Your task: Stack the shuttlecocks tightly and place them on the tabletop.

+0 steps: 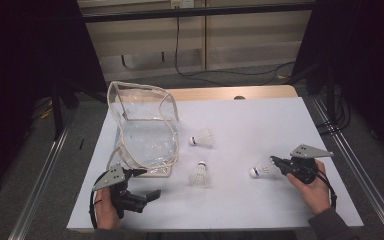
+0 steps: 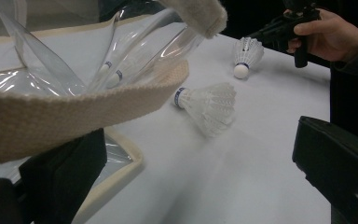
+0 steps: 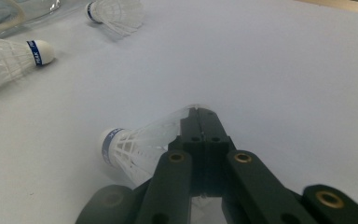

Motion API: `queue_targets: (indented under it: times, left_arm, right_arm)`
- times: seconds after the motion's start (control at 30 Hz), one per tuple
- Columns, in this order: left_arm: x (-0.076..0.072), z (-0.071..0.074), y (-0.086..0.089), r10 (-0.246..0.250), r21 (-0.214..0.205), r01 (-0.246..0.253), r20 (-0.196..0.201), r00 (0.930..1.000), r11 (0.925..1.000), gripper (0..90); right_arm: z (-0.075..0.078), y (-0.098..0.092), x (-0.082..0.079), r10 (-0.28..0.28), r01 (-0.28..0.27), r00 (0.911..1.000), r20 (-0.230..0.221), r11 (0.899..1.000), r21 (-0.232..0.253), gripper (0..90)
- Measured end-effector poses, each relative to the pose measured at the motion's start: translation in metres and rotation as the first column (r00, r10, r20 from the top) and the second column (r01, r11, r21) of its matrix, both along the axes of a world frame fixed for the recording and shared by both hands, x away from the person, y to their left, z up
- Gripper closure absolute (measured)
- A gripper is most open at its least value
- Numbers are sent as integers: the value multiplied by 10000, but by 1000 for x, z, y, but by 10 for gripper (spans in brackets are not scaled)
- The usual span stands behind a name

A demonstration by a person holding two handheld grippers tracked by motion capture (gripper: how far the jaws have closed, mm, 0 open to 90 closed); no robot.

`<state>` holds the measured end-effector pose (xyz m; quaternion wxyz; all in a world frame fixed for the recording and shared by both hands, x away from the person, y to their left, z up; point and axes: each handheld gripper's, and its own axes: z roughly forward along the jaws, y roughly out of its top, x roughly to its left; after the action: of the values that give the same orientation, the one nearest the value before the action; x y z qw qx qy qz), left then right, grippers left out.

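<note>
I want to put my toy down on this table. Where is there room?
The far right of the white table sheet is bare, beyond the white feather shuttlecocks. The near middle is bare too. It is crowded on the left by the clear plastic bag.

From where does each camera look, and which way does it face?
High view: above the table's near side, facing forward and down; both hands show.
Left gripper view: on the left gripper, facing the clear bag; open jaws show.
Right gripper view: on the right gripper, jaws pinching a shuttlecock.
All share the shuttlecocks.
</note>
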<state>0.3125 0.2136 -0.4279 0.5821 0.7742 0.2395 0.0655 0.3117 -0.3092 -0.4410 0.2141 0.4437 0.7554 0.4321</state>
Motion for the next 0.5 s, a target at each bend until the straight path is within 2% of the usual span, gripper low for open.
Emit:
queue_targets:
  times: [0.27, 0.5]
  left_arm:
    - [0, 0, -1, 52, 19, -52, -17, 10000, 10000, 29]
    - [0, 0, 0, 49, -1, -49, -13, 10000, 10000, 29]
  right_arm:
    - [-2, -5, -5, -13, 15, 10000, -72, 9998, 201, 900]
    - [-5, -9, -8, -41, 43, 9999, -112, 9998, 191, 897]
